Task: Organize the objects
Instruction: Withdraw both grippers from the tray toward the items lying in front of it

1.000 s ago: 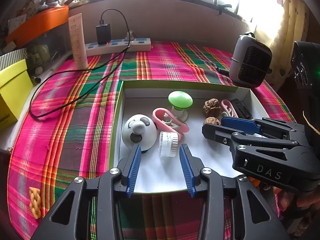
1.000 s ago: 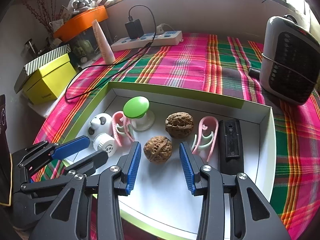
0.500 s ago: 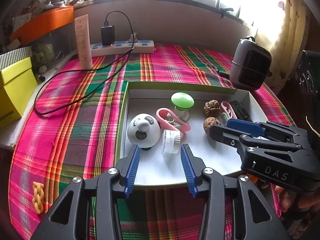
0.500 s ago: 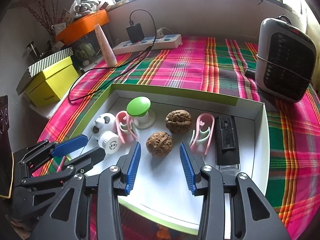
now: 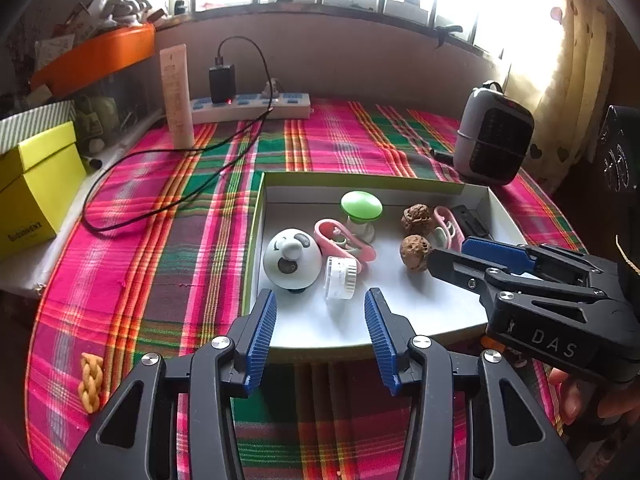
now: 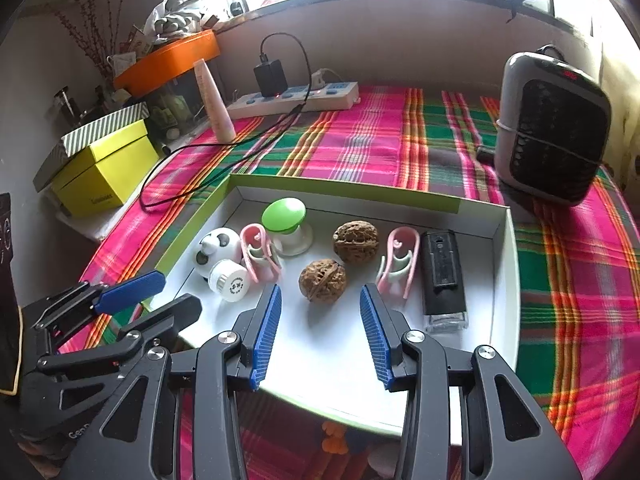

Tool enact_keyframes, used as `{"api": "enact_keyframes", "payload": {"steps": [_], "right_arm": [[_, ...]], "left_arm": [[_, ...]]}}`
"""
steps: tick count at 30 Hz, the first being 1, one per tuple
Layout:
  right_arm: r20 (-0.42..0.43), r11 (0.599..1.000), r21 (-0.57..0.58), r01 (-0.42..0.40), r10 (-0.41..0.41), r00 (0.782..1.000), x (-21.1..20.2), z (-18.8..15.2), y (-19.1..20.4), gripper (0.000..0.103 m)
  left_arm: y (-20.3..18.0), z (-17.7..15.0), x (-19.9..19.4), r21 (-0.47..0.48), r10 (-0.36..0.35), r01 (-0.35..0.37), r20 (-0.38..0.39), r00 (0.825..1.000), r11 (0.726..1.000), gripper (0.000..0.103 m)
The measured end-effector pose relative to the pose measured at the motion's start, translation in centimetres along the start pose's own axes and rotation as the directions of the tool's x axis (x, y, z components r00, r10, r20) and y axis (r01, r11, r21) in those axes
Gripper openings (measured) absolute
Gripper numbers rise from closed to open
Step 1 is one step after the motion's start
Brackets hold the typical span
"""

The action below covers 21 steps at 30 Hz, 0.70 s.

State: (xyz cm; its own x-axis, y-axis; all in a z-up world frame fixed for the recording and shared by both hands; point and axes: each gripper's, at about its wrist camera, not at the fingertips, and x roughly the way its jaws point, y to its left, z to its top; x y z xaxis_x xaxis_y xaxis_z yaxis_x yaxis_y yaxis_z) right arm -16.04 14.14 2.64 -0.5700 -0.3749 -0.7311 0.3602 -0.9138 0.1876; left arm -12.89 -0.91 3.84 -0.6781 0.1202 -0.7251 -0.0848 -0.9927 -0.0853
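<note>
Both the left gripper (image 5: 320, 336) and right gripper (image 6: 320, 332) gape wide, empty, over the near rim of the white box (image 6: 506, 240). Inside: 2 wrinkled walnuts (image 6: 322, 281) mid-floor, smooth panda toy (image 5: 292, 258), ribbed jar (image 5: 340, 278) — bare cardboard in front.

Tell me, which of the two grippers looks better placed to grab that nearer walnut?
Probably the right gripper: its open jaws line up with the nearer walnut. The left gripper faces the small white jar.
</note>
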Motion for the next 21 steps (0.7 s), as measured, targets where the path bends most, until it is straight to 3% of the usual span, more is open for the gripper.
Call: {"api": "enact_keyframes", "payload": {"steps": [21], "right_arm": [[0.077,0.998,-0.013,0.059,-0.057,0.995,-4.7,-4.0,1.3,0.042]], "left_arm": [[-1.5,-2.5,-3.6,0.025,-0.031,0.031,0.036,0.999,0.999,0.045]]}}
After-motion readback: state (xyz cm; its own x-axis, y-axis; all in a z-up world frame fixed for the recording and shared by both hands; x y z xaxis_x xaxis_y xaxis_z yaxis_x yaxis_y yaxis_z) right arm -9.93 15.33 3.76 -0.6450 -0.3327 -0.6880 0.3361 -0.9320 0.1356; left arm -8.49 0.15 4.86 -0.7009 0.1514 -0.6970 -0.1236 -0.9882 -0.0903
